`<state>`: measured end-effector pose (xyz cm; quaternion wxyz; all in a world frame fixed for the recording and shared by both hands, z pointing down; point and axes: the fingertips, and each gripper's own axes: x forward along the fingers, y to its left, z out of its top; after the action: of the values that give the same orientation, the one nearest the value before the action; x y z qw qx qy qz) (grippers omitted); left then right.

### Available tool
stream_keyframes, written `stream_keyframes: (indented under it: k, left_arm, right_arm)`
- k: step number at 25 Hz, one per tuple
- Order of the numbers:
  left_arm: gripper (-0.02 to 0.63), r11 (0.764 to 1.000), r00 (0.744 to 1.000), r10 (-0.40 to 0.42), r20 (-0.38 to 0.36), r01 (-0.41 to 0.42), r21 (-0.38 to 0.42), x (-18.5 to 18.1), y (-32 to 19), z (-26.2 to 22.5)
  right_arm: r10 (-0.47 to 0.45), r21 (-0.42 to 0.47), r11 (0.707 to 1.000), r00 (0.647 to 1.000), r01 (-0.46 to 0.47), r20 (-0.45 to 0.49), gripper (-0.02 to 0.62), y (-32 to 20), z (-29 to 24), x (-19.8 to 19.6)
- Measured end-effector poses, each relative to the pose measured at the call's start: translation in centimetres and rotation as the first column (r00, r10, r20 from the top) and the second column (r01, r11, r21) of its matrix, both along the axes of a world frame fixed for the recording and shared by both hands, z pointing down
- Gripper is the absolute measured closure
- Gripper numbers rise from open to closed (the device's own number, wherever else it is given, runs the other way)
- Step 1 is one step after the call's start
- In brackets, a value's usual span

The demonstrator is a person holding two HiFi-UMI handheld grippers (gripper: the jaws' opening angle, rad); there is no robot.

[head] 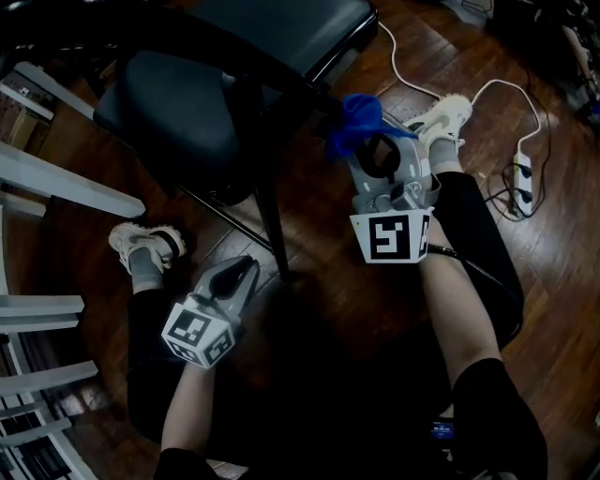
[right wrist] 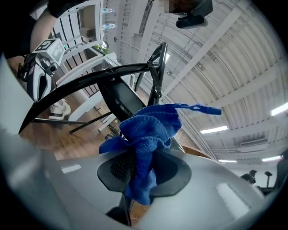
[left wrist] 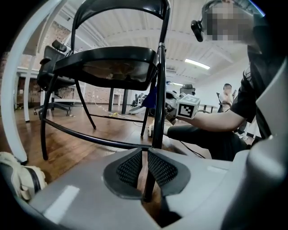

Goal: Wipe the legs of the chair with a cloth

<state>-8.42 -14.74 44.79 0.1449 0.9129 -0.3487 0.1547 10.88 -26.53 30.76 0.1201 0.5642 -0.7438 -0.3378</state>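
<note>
The black folding chair (head: 178, 112) stands on the wood floor, with one thin front leg (head: 275, 230) running down between my two grippers. Low beside that leg's foot and a little apart from it is my left gripper (head: 246, 270). Its pads (left wrist: 130, 168) are nearly together with nothing gripped, and the leg (left wrist: 159, 90) shows just past the tips. My right gripper (head: 375, 148) is up at the seat's edge, shut on a bunched blue cloth (head: 356, 117). The cloth (right wrist: 146, 134) hangs over the right gripper (right wrist: 139, 164) and hides the pad faces. The chair frame (right wrist: 112, 72) arcs above it.
White slatted furniture (head: 56, 187) lines the left side. A power strip (head: 523, 169) with a white cable lies on the floor at right. The person's shoes (head: 141, 239) (head: 445, 117) sit either side of the chair leg. A second dark seat (head: 291, 28) is at the top.
</note>
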Motion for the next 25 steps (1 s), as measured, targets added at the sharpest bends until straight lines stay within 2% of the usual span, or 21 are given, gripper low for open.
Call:
stream_keyframes:
  k: [7,11,13,15,17,19,21,23,25]
  left_arm:
    - [0.566,1.000,1.000,-0.004,0.012,0.004,-0.019,-0.6,-0.6,0.9]
    - [0.566,1.000,0.999,0.010,0.035,-0.010,-0.016,-0.8,0.0,1.6]
    - [0.566,1.000,0.999,0.009,0.045,-0.009,0.004,-0.5,0.0,1.6]
    - [0.566,0.998,0.996,0.022,0.082,-0.028,0.062,0.3,0.0,0.9]
    - [0.566,0.985,0.989,0.078,0.126,-0.096,0.146,2.0,0.7,-0.6]
    - [0.566,0.961,0.981,0.150,0.124,-0.174,0.215,4.5,2.0,-2.3]
    - [0.571,0.945,0.966,0.243,0.092,-0.257,0.201,7.4,4.0,-3.4]
    - [0.575,0.923,0.934,0.349,0.072,-0.356,0.144,10.8,5.5,-3.6]
    - [0.575,0.882,0.893,0.437,0.110,-0.449,0.144,14.6,5.7,-3.8]
  right_arm:
    - [0.040,-0.049,0.998,0.999,-0.039,0.018,0.492,-1.4,2.6,1.1]
    - [0.069,-0.110,0.992,0.997,-0.065,0.028,0.492,-2.3,5.2,1.8]
    - [0.091,-0.138,0.987,0.995,-0.085,0.033,0.491,-2.7,6.3,2.5]
    - [0.109,-0.171,0.980,0.993,-0.102,0.035,0.491,-3.2,7.4,3.2]
    - [0.114,-0.190,0.976,0.993,-0.104,0.043,0.486,-3.4,8.0,3.6]
    - [0.115,-0.195,0.975,0.992,-0.102,0.055,0.485,-3.4,8.2,3.8]
    - [0.114,-0.204,0.974,0.991,-0.098,0.066,0.485,-3.4,8.4,4.0]
    - [0.109,-0.204,0.975,0.991,-0.092,0.073,0.485,-3.5,8.5,3.9]
    - [0.106,-0.195,0.977,0.992,-0.091,0.068,0.483,-3.6,8.5,3.9]
